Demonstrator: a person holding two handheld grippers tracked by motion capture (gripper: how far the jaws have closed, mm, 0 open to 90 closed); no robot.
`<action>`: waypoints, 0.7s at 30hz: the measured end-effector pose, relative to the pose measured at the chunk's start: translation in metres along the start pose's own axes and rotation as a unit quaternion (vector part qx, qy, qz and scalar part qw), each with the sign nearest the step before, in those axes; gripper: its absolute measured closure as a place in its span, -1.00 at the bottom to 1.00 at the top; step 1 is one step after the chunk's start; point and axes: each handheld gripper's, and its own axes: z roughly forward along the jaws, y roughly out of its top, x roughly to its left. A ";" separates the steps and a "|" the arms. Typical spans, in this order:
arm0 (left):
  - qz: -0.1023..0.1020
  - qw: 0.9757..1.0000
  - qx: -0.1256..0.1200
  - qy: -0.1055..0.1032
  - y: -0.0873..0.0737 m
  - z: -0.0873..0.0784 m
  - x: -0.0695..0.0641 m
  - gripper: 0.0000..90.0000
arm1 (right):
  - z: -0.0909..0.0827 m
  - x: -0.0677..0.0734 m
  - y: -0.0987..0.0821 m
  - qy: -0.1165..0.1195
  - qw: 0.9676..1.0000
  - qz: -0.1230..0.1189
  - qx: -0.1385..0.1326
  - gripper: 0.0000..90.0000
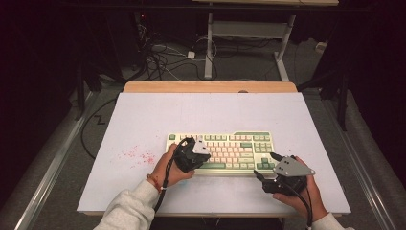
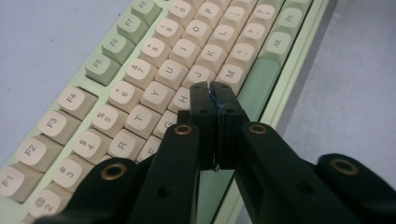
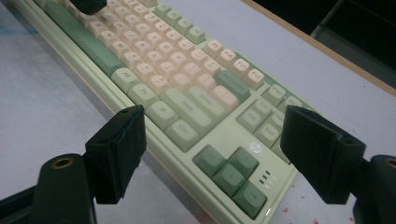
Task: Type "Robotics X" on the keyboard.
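A pale green keyboard [image 1: 239, 143] with cream and green keys lies across the middle of the white table [image 1: 210, 110]. My left gripper [image 1: 200, 156] hangs over its left half. In the left gripper view the jaws are shut [image 2: 211, 88] with nothing between them, their tips just above the keys near H and N on the keyboard [image 2: 140, 70]. My right gripper [image 1: 264, 165] sits at the keyboard's near right corner. Its jaws stand wide open [image 3: 215, 135], with the arrow keys [image 3: 231, 172] and the right end of the keyboard [image 3: 187, 93] in the gap, untouched.
Red specks [image 1: 139, 155] dot the table left of the keyboard. A wooden strip [image 1: 210, 86] runs along the table's far edge. Beyond it lie cables [image 1: 163, 57] on the floor and the legs of another desk [image 1: 249, 28]. Dark surroundings flank both sides.
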 end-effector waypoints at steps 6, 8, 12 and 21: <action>-0.004 1.000 0.009 0.010 -0.001 0.007 0.002 0.91 | 0.001 0.001 0.000 -0.001 1.000 -0.002 0.002 -0.50; -0.001 1.000 0.009 0.017 -0.001 0.007 0.003 0.91 | 0.001 0.001 0.000 0.001 1.000 -0.003 0.003 -0.50; 0.003 1.000 0.020 0.014 -0.003 0.013 0.003 0.94 | 0.003 0.003 0.000 0.004 1.000 -0.008 0.005 -0.50; 0.006 0.999 -0.014 0.034 -0.006 -0.009 0.002 0.81 | 0.006 0.006 0.000 0.011 1.000 -0.017 0.008 -0.50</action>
